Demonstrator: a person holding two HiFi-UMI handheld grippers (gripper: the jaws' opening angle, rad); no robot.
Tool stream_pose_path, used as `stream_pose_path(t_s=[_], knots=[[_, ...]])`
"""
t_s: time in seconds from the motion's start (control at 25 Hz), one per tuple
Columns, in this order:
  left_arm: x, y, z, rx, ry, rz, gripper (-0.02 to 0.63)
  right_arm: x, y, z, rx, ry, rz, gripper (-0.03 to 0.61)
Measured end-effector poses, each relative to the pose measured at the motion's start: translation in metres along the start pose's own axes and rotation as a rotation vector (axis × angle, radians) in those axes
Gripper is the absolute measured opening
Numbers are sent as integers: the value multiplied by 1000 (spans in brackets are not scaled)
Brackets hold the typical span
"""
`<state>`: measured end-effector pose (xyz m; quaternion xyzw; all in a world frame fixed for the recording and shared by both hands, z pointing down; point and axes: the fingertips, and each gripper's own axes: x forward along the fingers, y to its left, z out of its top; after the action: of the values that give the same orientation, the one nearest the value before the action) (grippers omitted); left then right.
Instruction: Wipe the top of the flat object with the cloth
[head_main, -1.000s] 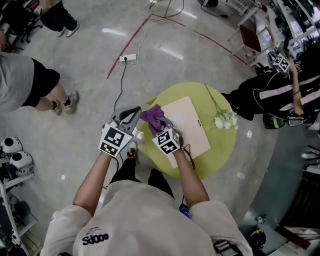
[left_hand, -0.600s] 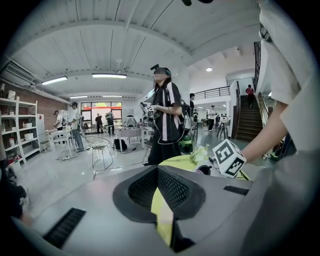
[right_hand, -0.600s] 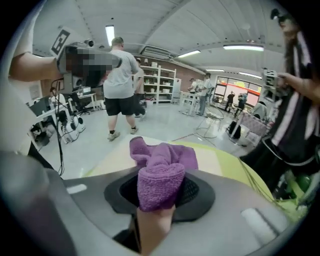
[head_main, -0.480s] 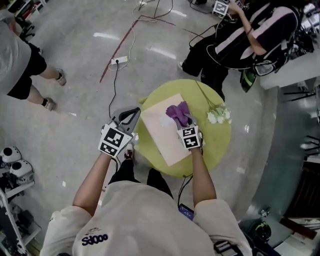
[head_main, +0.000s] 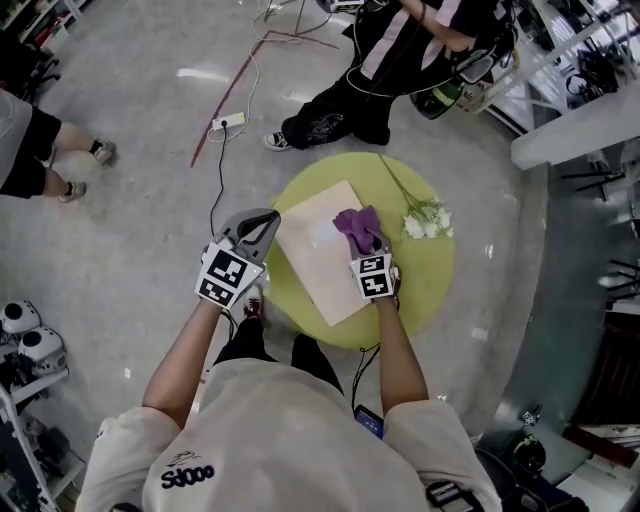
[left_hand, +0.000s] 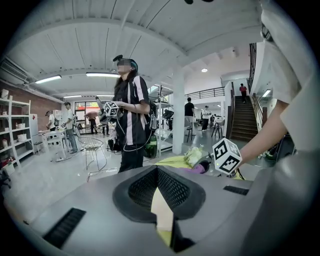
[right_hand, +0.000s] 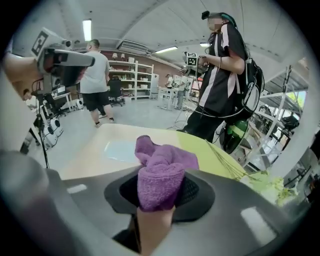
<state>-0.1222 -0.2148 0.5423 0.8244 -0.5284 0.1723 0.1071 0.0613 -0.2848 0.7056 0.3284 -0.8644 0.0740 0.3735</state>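
Note:
A beige flat board (head_main: 318, 258) lies on a round yellow-green table (head_main: 425, 270). My right gripper (head_main: 362, 243) is shut on a bunched purple cloth (head_main: 357, 226), which rests on the board's right part. In the right gripper view the cloth (right_hand: 161, 175) fills the jaws of that gripper (right_hand: 156, 199), with the board (right_hand: 95, 150) spread out ahead. My left gripper (head_main: 267, 219) hovers off the table's left edge, beside the board, its jaws shut on nothing. In its own view, the left gripper (left_hand: 158, 171) meets at the tips.
White flowers with long stems (head_main: 424, 220) lie on the table right of the board. A person in a striped top (head_main: 400, 50) stands just beyond the table. A power strip and cables (head_main: 226, 121) lie on the floor at the far left.
My right gripper has carried the cloth from the board's left corner across to its right side, where it now holds nearly still. The left gripper has stayed by the table's left edge.

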Motion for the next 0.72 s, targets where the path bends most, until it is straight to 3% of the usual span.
stream_pose_path(t_s=[0.48, 0.72], knots=[[-11, 3, -8, -7, 12, 7, 0, -42, 182, -8, -215, -69, 341, 133], [-9, -1, -8, -2, 15, -6, 0, -54, 201, -28, -257, -70, 355, 133]])
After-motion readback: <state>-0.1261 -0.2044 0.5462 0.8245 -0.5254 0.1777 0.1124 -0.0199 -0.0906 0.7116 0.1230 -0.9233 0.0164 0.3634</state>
